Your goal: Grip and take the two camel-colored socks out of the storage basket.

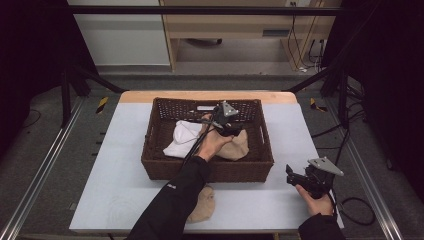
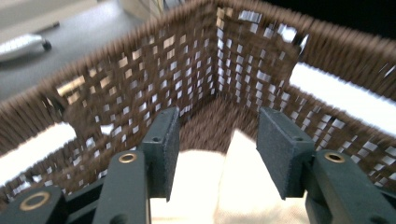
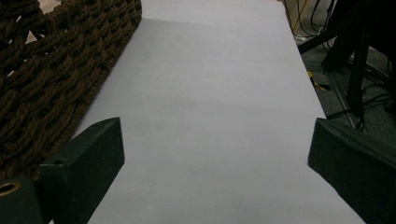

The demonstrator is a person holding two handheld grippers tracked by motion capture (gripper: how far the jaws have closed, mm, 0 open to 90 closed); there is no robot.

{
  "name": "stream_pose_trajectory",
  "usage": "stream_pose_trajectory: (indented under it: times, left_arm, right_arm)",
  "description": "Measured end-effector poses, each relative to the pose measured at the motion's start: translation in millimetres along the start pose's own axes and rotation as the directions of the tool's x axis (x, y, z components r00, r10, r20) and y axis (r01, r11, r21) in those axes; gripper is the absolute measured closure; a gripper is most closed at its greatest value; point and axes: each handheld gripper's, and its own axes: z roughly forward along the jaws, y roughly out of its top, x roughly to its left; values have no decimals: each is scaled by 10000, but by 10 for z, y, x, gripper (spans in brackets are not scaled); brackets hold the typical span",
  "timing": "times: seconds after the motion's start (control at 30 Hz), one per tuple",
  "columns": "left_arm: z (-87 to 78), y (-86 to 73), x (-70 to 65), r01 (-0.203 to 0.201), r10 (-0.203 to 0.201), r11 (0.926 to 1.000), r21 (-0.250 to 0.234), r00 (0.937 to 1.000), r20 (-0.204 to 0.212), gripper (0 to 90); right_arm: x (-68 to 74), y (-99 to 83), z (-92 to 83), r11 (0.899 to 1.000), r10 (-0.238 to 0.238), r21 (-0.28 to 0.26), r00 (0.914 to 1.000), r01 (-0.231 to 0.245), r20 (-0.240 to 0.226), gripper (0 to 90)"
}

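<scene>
- The left gripper sits inside the woven basket; its fingers stand parted, with open space between them.
- Ahead of those fingers the basket's corner walls rise close and block passage forward and to both sides.
- Below and between the fingers lies a cream cloth; a white cloth covers the basket floor further off.
- The right gripper hovers over bare bench, its fingers set wide apart.
- Ahead of and between them the surface is clear up to the bench edge.
- The basket wall stands just beside the left finger.
- A tan cloth lies on the bench beside the left sleeve.
</scene>
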Motion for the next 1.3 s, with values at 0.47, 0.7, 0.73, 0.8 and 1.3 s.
stream_pose_trajectory:
  times: [0.47, 0.7, 0.73, 0.8, 1.3]
  left_arm:
    - [181, -179, -4, -251, 216, 9923, 1213, 9993, 299, 477]
    - [231, -225, -9, -290, 168, 9826, 1834, 9976, 673, 497]
    - [237, -232, -12, -359, 219, 9804, 1937, 9970, 739, 517]
    - [251, -240, -23, -434, 257, 9743, 2209, 9963, 823, 562]
    - [99, -128, -58, -396, 155, 9791, 1993, 9925, 1212, 866]
  right_arm:
    - [0, -1, 0, 10000, 6, 49, 10000, -6, 35, 42]
    - [5, -2, 3, 10000, 5, 73, 10000, -5, 37, 43]
    - [5, -2, 2, 10000, 1, 67, 10000, -2, 31, 43]
    - [1, -2, 2, 10000, -3, 65, 10000, 3, 34, 43]
    - [-6, -5, -13, 10000, 15, 58, 10000, -15, 8, 43]
